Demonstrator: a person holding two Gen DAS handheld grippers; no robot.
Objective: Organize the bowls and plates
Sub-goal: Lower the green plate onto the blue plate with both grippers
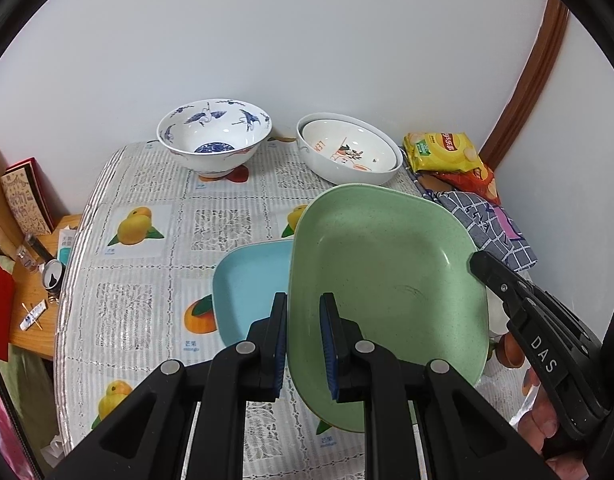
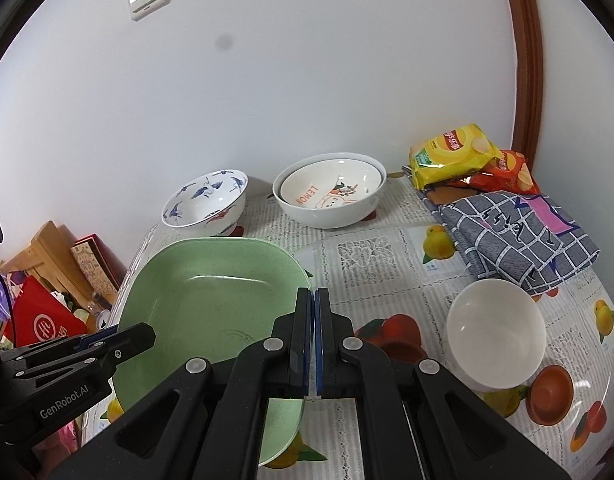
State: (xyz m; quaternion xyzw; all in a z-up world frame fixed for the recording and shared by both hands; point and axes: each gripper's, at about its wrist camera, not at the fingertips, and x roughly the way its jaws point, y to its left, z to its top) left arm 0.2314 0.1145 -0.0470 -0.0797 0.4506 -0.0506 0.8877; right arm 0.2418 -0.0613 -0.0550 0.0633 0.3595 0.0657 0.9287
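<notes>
Nearest to me, the left tongs are clamped on the left rim of the green plate, pads narrow with the rim between them. My right tongs are pressed shut on the plate's right rim. The plate hangs tilted between both, lifted off the surface. Just beyond, a blue plate lies flat on the surface, partly hidden behind the green one. In the right wrist view a plain white bowl stands to my right. Farther back lies a folded checked cloth, with a yellow crisp bag behind it. Farthest, near the wall, stand a blue-patterned bowl and two nested white bowls, apart from each other.
</notes>
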